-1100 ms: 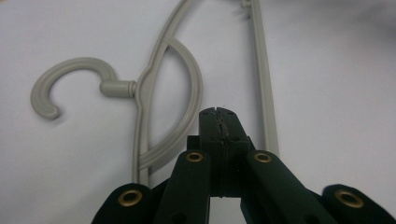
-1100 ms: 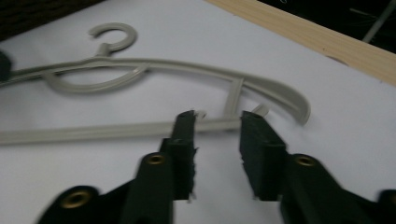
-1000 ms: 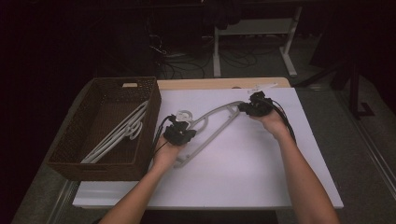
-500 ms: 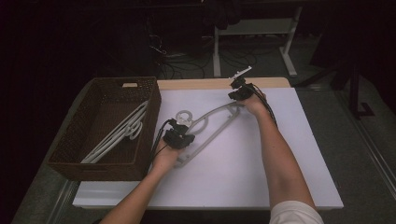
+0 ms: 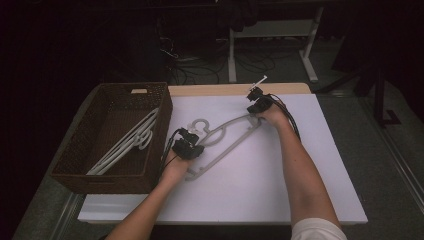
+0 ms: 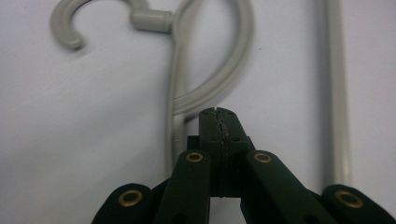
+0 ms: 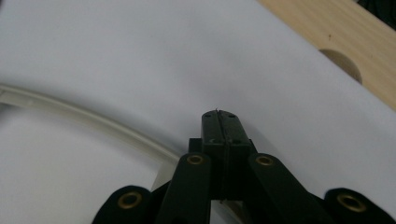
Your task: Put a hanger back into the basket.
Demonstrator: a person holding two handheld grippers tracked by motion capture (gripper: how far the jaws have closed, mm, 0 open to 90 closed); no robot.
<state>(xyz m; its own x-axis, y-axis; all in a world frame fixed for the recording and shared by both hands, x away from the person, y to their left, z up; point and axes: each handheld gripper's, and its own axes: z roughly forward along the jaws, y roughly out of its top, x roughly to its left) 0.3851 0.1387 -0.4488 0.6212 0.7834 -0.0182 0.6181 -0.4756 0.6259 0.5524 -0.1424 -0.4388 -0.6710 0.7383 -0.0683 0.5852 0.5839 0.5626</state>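
So I've got the white hanger (image 5: 225,137) flat on the white sheet (image 5: 310,200), just right of the wicker basket (image 5: 80,165), which has more hangers (image 5: 125,145) in it. My left gripper (image 6: 218,114) is pinched tight near the hook end, and my right gripper (image 7: 218,116) is pinched tight at the far shoulder. My worry: if either pinch is shallow, the slick plastic could slide out mid-lift and swing into the basket rim.
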